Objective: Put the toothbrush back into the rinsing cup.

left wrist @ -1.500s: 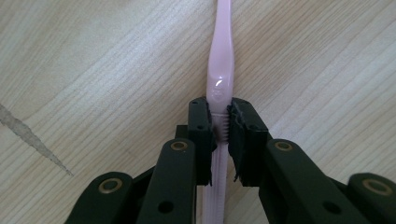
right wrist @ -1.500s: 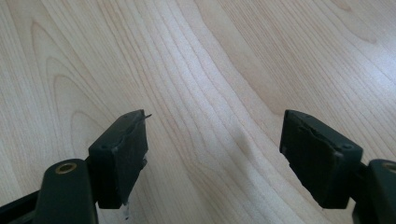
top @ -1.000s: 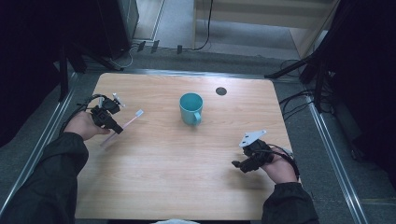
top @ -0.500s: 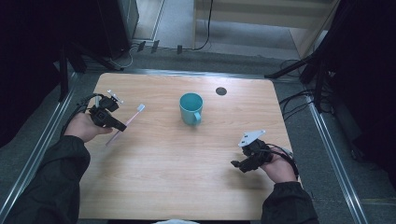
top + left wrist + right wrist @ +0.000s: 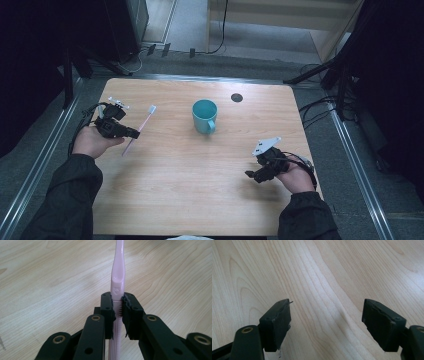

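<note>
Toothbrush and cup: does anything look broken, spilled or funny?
Nothing stands out. The pink toothbrush is whole, clamped in the left gripper. The teal cup stands upright on the table, nothing spilled.

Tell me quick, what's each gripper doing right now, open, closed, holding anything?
Left gripper: closed on the pink toothbrush, gripping its handle.
Right gripper: open, nothing between its jaws, above the wooden table.

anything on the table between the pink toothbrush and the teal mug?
Nothing. In the high view, only bare light wooden table runs between the pink plastic toothbrush, clamped in the left gripper, and the teal handled mug.
</note>
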{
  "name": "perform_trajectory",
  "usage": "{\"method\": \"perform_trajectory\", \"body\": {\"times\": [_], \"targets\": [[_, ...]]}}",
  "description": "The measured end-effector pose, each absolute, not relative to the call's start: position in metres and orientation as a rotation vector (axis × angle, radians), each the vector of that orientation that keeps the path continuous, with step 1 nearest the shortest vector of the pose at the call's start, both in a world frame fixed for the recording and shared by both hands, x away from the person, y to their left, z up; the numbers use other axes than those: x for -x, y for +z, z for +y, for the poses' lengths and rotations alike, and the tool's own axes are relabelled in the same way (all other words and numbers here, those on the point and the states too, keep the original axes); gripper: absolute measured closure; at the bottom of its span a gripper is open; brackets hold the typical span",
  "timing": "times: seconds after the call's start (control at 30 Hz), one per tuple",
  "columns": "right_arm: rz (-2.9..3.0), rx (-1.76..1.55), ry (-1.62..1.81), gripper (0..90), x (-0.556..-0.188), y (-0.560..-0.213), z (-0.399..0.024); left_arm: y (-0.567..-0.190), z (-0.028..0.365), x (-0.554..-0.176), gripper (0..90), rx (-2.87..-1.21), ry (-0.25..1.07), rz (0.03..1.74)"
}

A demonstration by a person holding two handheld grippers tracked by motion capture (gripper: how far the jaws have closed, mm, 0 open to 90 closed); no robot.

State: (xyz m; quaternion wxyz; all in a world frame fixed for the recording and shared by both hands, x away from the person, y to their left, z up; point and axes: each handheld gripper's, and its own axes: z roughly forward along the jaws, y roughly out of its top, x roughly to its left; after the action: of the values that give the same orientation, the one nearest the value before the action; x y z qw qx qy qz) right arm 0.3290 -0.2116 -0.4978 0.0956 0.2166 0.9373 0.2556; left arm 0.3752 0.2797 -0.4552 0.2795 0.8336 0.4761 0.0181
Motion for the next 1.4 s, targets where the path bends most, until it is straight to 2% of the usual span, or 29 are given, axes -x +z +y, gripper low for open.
{"method": "perform_trajectory", "body": {"times": [0.43,1.4], "targets": [[2.787,-0.617,0.757,23.7,-0.332,-0.498,-0.206,-0.443,0.264,-0.36,79.1,-2.104,0.153,1.209],[2.779,-0.638,0.756,23.7,-0.329,-0.498,-0.212,-0.434,0.235,-0.343,79.0,-1.925,0.255,1.111]]}}
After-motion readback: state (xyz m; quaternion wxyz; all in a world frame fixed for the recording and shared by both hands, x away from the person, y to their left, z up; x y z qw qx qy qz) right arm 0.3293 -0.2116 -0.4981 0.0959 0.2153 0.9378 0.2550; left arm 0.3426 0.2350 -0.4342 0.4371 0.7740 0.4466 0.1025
